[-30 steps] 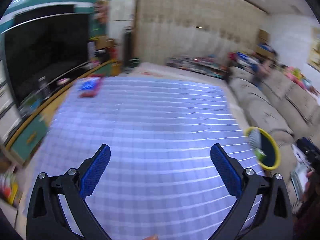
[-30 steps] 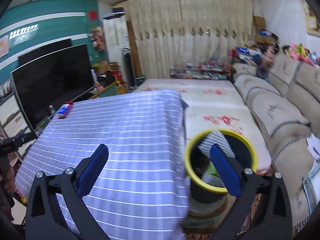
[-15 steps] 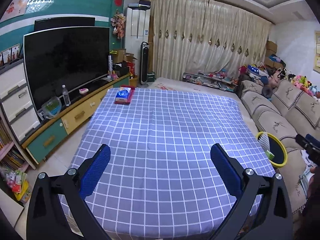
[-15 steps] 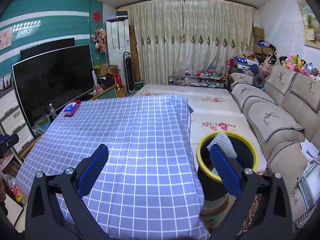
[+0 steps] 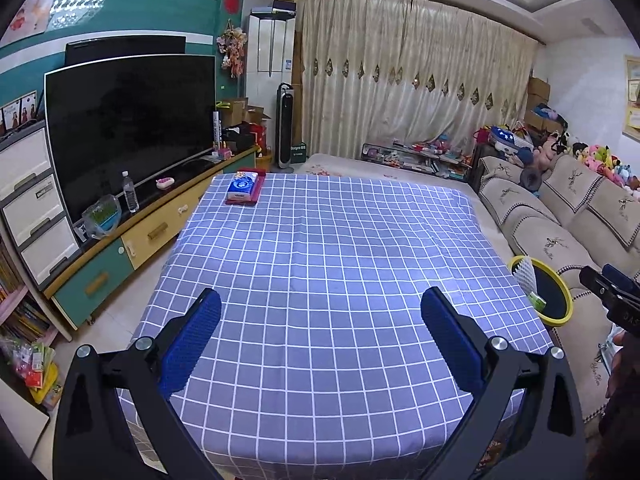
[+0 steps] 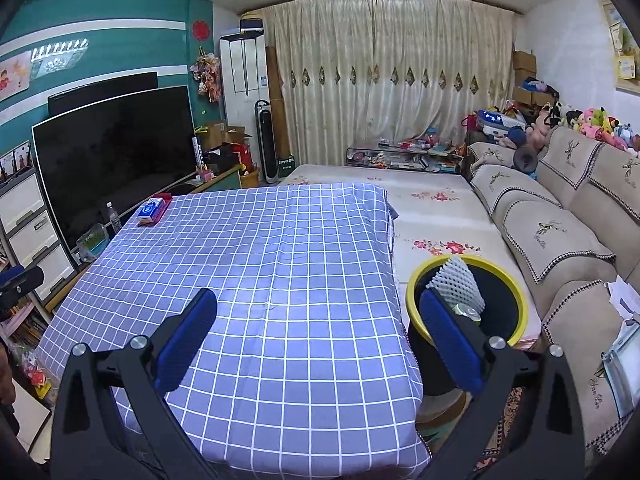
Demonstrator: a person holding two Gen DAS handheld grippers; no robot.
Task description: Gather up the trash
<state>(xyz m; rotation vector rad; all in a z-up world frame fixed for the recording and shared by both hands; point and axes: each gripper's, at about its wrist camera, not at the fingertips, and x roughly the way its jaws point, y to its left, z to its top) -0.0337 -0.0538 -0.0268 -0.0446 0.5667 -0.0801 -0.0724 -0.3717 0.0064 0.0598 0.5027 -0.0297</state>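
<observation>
The table is covered by a matt checked cloth (image 5: 320, 264). A glossy black screen is seen on the television (image 5: 128, 128). The bin (image 6: 516, 320) looks like smooth plastic with a yellow rim; white foam netting (image 6: 458, 284) with a ribbed mesh texture lies inside it. The sofa (image 6: 560, 232) is draped in woven fabric.

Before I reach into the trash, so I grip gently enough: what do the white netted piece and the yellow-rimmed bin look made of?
The white netted piece looks like soft foam mesh: matte, with open diamond holes. The bin looks like hard plastic: a smooth yellow rim; the dark inside could be a bag, unclear.
</observation>
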